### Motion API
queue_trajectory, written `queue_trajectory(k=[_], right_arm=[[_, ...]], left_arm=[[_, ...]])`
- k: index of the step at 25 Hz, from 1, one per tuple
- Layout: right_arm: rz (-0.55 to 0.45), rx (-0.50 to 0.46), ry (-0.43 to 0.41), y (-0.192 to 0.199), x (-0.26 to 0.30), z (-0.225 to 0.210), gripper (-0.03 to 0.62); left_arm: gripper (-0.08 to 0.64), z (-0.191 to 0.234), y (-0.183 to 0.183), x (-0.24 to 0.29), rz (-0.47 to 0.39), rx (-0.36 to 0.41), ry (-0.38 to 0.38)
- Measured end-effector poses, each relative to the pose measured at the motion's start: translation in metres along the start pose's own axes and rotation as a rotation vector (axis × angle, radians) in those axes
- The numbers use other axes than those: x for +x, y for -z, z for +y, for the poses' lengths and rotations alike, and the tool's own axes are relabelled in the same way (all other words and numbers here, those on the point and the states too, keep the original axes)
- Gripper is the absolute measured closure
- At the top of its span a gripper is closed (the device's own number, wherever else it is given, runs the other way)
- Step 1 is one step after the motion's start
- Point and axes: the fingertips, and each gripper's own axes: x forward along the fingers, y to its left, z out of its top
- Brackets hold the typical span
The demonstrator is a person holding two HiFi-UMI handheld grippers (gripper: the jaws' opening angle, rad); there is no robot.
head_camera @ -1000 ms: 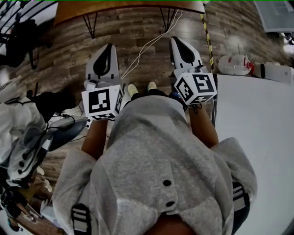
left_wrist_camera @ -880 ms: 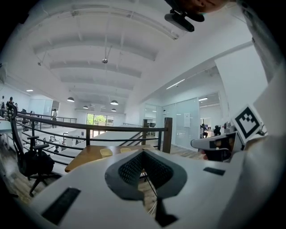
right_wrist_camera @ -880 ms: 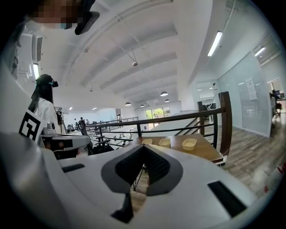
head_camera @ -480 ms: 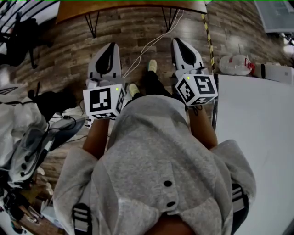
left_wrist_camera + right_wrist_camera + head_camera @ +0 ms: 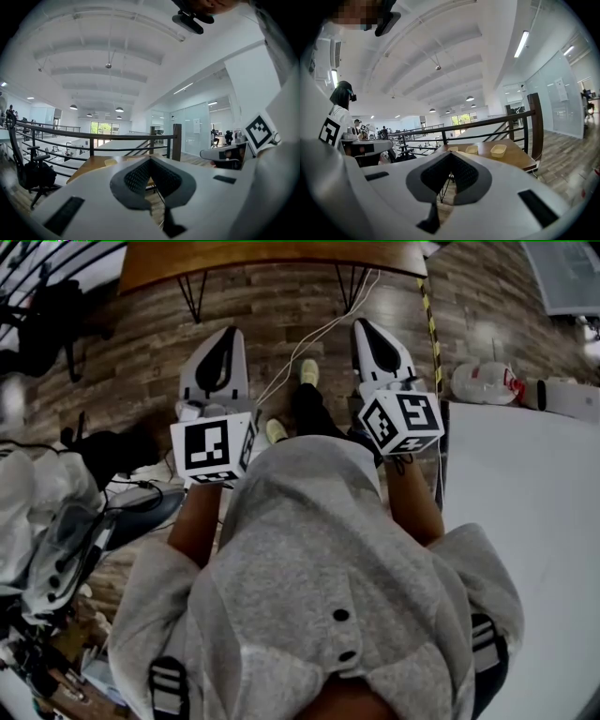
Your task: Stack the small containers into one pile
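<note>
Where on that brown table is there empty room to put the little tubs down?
The wooden table is bare in front of the three small containers, between them and its near edge. It is crowded along the row on the side toward the railing, where they sit side by side.

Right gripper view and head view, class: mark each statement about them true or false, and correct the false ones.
1. The left gripper and the right gripper both have their jaws together with nothing between them. True.
2. The small containers already form one pile. False: three lie side by side, apart from each other, on the wooden table.
3. A dark railing stands by the table. True.
4. The floor is carpeted. False: it shows wood-look planks.
</note>
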Motion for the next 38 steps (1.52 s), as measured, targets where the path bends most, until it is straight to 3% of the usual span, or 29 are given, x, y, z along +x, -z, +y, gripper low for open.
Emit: queue_trajectory(k=[7, 25, 38], right_arm=[[0.006, 0.019, -0.003, -0.01, 0.038, -0.024, 0.583], [0.035, 0.033, -0.002, -0.041, 0.176, -0.148, 0.583], [0.04, 0.029, -0.068, -0.062, 0.228, -0.2, 0.583]], left_arm=[[0.549, 0.01, -0.005, 0.043, 0.026, 0.015, -0.015], [0.549, 0.026, -0.021, 0.231, 0.089, 0.004, -0.039], [0.549, 0.024, -0.037, 0.3, 0.09, 0.031, -0.1]])
